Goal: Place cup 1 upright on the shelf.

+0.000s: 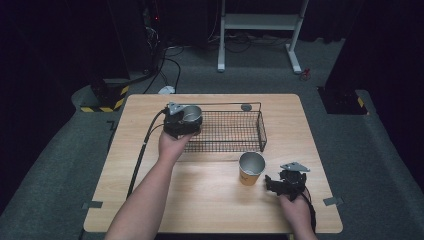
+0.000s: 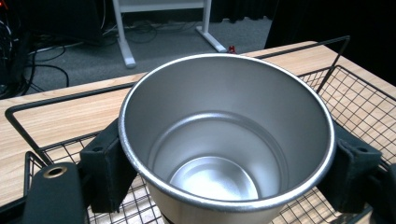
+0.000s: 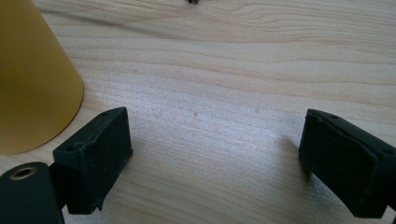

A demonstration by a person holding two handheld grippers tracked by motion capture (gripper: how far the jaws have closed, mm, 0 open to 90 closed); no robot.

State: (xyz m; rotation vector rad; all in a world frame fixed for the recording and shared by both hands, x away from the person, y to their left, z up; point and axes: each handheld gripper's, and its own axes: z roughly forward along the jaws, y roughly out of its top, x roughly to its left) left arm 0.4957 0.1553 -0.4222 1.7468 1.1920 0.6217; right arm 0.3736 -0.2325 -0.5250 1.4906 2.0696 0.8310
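You held steel cup (image 2: 227,140) clamped in left gripper (image 1: 181,121), over near-left corner of wire basket (image 1: 227,131). Step judged: placing cup into basket; next move calls for lowering it upright onto mesh, then releasing. Right gripper (image 1: 287,184) rested on table (image 1: 210,195), jaws wide apart, gripping nothing, right of yellow cup (image 1: 251,168). Left gripper view showed cup interior empty; high view could not
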